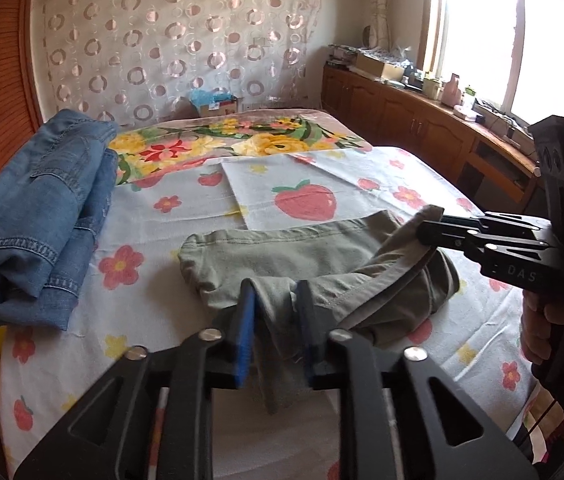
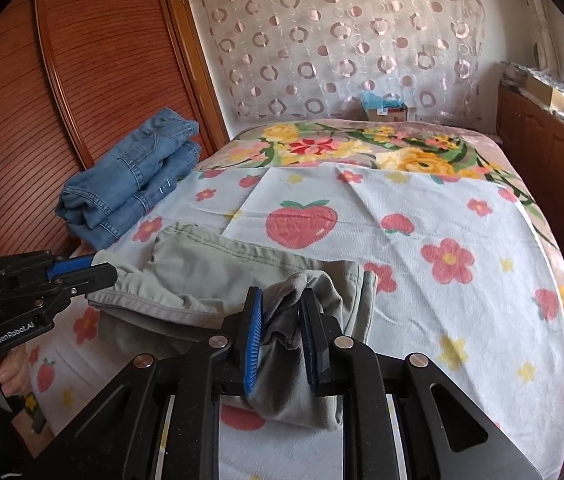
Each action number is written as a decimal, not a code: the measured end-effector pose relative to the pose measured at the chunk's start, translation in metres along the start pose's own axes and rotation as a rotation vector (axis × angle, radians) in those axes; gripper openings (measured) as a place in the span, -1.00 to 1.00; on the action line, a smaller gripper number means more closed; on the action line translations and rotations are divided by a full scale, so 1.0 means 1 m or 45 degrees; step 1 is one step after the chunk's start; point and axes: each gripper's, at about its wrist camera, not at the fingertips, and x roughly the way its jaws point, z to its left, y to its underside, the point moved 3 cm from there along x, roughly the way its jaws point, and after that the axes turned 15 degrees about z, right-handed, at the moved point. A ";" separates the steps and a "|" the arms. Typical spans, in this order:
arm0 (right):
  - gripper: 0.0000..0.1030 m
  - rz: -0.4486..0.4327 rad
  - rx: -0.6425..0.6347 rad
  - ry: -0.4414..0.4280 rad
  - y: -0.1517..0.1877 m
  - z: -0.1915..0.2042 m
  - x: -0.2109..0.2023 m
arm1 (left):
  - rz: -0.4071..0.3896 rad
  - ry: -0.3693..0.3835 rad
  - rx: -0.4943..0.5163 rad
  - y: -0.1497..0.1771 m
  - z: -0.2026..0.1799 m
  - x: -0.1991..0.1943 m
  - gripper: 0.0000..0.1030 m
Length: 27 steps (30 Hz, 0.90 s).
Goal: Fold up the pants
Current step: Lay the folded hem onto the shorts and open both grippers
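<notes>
Olive pants [image 1: 282, 256] lie folded on a flower-print sheet [image 1: 154, 280]. The left gripper [image 1: 274, 320] has a pants edge between its blue pads, jaws parted. The right gripper [image 1: 430, 232] meets the pants' right corner. Folded jeans [image 1: 38, 216] sit left.

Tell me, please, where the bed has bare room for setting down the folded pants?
Free: the strawberry-print sheet beyond the olive-green pants, up to the floral blanket. Crowded: the side with the blue denim jeans stack, and the near edge.
</notes>
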 end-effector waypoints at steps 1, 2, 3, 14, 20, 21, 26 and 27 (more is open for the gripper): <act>-0.45 0.002 -0.005 0.012 -0.001 0.000 -0.001 | -0.018 -0.011 -0.016 0.000 0.003 -0.002 -0.05; -0.42 0.002 -0.013 0.023 -0.002 0.000 -0.001 | -0.035 -0.001 -0.024 0.001 0.004 -0.004 0.12; -0.38 -0.003 -0.017 0.022 -0.002 0.001 -0.003 | -0.044 0.014 -0.029 0.001 0.006 -0.005 0.22; -0.18 -0.007 -0.064 0.081 0.025 -0.008 -0.017 | 0.005 0.017 -0.045 0.021 0.011 0.007 0.50; -0.26 0.067 -0.067 0.068 0.051 -0.019 -0.010 | 0.074 -0.001 -0.040 0.037 0.013 0.023 0.50; -0.26 0.077 -0.064 0.061 0.054 -0.021 -0.009 | 0.083 -0.004 -0.037 0.039 0.012 0.026 0.50; -0.34 0.109 -0.052 0.037 0.052 -0.029 -0.008 | 0.126 0.000 -0.014 0.045 0.009 0.038 0.50; -0.35 0.112 -0.054 0.032 0.051 -0.029 -0.007 | 0.134 0.000 -0.008 0.046 0.008 0.040 0.50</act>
